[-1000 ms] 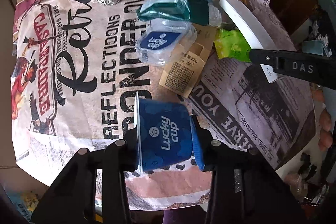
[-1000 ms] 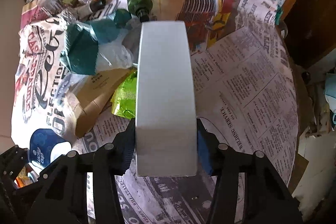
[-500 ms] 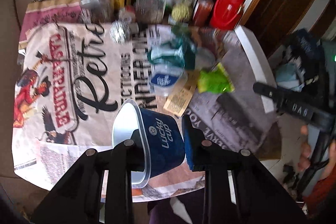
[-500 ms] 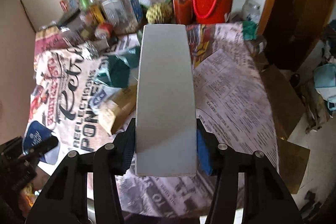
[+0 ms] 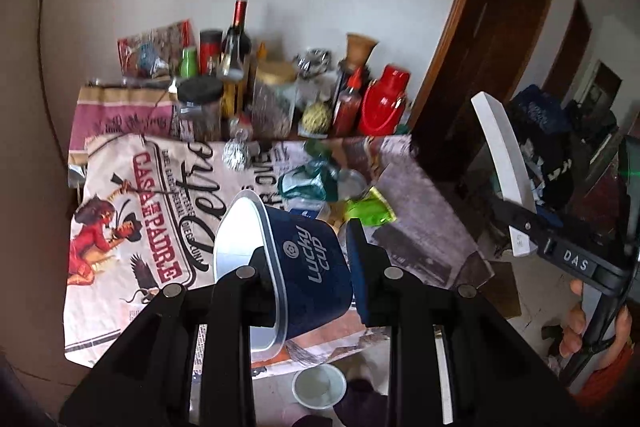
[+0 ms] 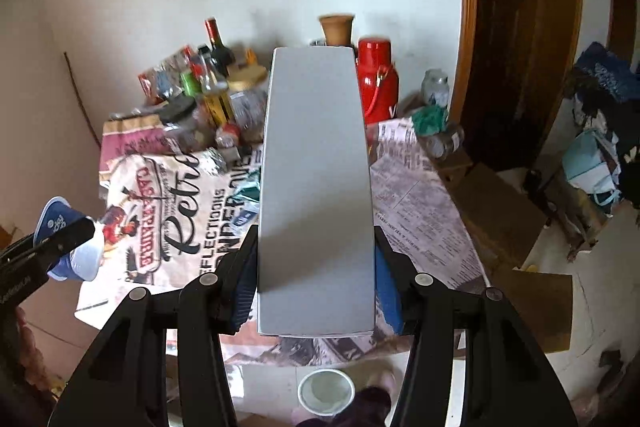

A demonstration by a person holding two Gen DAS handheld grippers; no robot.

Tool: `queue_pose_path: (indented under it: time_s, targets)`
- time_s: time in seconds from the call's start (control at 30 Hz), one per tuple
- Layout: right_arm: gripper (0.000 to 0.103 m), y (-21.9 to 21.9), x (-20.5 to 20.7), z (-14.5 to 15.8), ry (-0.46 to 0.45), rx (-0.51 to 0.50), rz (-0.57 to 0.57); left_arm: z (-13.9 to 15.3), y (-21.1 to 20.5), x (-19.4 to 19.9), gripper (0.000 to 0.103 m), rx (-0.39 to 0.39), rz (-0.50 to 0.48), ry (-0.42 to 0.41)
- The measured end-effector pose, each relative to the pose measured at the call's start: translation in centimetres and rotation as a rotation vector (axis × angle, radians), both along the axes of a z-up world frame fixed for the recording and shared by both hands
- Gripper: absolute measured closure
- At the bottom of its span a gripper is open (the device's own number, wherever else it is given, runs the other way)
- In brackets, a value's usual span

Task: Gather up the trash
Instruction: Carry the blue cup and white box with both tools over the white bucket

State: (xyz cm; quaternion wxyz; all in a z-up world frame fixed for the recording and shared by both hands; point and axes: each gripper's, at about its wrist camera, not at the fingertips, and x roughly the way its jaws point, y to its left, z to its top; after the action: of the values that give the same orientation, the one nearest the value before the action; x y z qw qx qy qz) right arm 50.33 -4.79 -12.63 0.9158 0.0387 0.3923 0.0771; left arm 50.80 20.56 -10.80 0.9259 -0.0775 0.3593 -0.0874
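A dark blue "Lucky cup" paper cup [image 5: 312, 267] lies tilted and squashed in my left gripper [image 5: 308, 251], which is shut on it above the table's near edge. The same cup [image 6: 60, 221] shows at the left of the right wrist view. My right gripper [image 6: 316, 263] is shut on a long white box [image 6: 316, 167], held high and pointing away. That box [image 5: 500, 147] rises at the right of the left wrist view. A green wrapper [image 5: 370, 209], a teal bag [image 5: 308, 181] and a foil ball [image 5: 236, 155] lie on the newspaper-covered table [image 5: 120, 227].
Bottles, jars and a red thermos [image 5: 384, 107] crowd the table's back edge against the wall. A white cup [image 6: 326, 391] stands on the floor below the near edge. A dark wooden door [image 5: 480, 67] and cardboard [image 6: 520, 211] lie to the right. A person's hand [image 5: 576, 319] holds the right gripper.
Both grippers have risen and drawn back from the table with their loads, so the wall now shows. The left jaws have squeezed the cup tighter and it has tipped.
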Motion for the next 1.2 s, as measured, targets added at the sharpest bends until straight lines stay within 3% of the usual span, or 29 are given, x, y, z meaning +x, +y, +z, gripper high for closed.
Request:
queue_pose_path:
  time_s: [0.27,0.7,0.93,1.2]
  targets:
    - [0.055,-0.1,-4.5,2.1,-0.05,-0.004,0.052,2.5,-1.7,-4.9,0.077,-0.013,0.009,-0.081]
    - [0.055,-5.2,-12.9,2.0,-0.062,0.023,0.199,3.8,-9.5,-14.7,0.077,-0.022,0.102,-0.101]
    - [0.055,-9.0,-17.6,1.2,-0.023,-0.002,0.238,2.5,-14.6,-19.7,0.077,-0.061,0.117,-0.047]
    - [0.055,-10.2,-19.7,-1.1,0.052,-0.002,0.26,-0.5,-17.4,-22.8,0.077,-0.058,0.111,0.034]
